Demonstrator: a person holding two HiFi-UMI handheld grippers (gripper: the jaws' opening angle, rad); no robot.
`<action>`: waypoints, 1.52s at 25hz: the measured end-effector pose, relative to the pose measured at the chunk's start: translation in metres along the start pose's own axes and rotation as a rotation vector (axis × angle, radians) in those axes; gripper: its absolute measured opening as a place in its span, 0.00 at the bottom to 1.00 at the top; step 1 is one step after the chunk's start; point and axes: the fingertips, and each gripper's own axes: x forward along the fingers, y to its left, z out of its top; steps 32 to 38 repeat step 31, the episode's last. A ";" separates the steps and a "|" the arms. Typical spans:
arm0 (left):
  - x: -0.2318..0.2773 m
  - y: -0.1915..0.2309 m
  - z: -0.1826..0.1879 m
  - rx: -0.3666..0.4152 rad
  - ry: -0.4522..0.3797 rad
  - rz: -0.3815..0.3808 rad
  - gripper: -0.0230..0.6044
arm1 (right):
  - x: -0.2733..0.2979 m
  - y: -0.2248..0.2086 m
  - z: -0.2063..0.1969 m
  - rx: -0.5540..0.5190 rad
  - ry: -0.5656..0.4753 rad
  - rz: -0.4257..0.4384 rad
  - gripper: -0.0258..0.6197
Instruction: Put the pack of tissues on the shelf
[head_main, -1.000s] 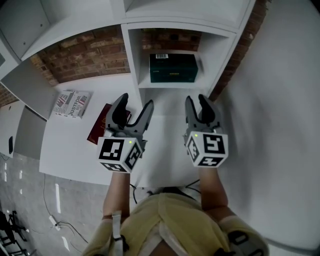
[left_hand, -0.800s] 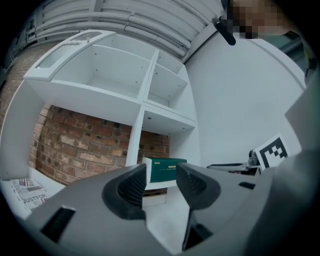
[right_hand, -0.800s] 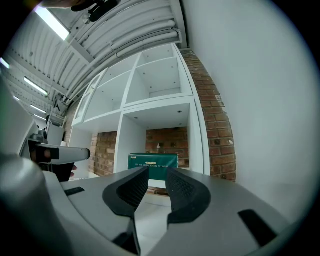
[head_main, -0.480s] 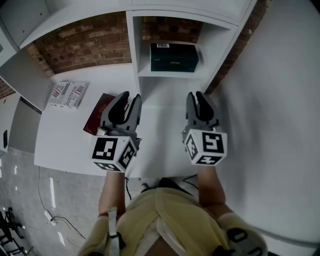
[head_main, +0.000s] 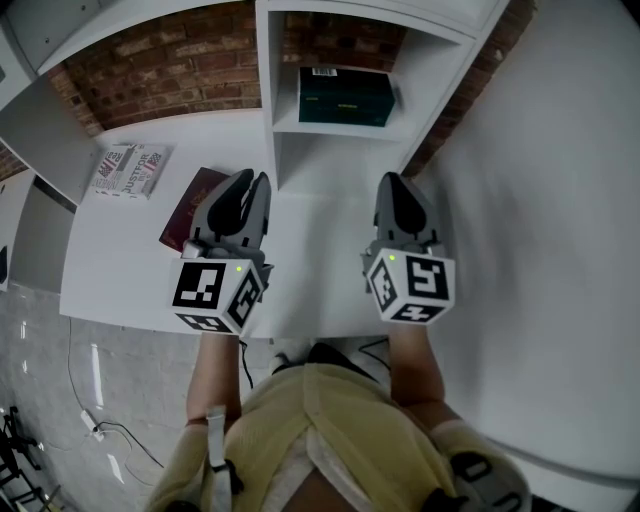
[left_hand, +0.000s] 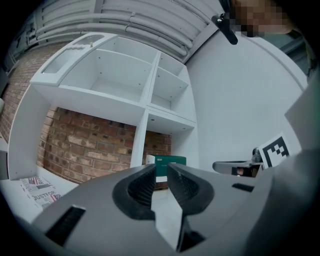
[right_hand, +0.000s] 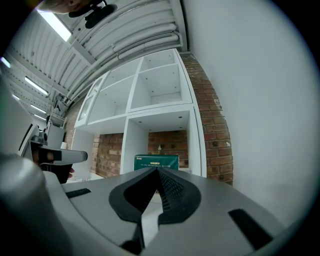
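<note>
Showed, from overhead, a white table (head_main: 120, 270) with a flat printed pack of tissues (head_main: 128, 170) lying toward its far left corner, close under the brick wall, near a dark red booklet (head_main: 195, 205) and well apart from the white shelf (head_main: 268, 90). Took that printed pack for the task's thing, though could not rule out the dark green box (head_main: 346, 96) already standing in the shelf's lowest open compartment. Judged the pack light, soft and squashy, with a slick wrapper likely to slide on the pads and crumple under a hard squeeze, yet not fragile. Judged the best hold to be across its short width near the middle, pressed gently and kept level, since a pinch at one corner would probably let it droop. Showed the left gripper (head_main: 252, 182) hanging above the table by the booklet, pointing level toward the shelf, with jaws just brought together to a thin slit, nothing inside it and nothing touched. Showed the right gripper (head_main: 393, 180) alongside, facing the shelf's open compartment, with jaws likewise just closed, tips pressed fully together, empty and clear of every object. Found the pack untouched, so judged that either claw would need spreading wide before any grasp
</note>
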 end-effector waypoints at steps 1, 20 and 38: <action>-0.002 0.000 0.000 0.000 0.003 0.002 0.14 | -0.001 0.001 0.000 0.004 0.000 0.002 0.05; -0.006 -0.003 -0.006 0.017 0.062 -0.033 0.13 | -0.004 0.003 -0.006 0.093 0.010 0.017 0.04; -0.004 0.004 -0.007 0.033 0.080 -0.028 0.13 | 0.004 0.008 -0.009 0.103 0.007 0.036 0.04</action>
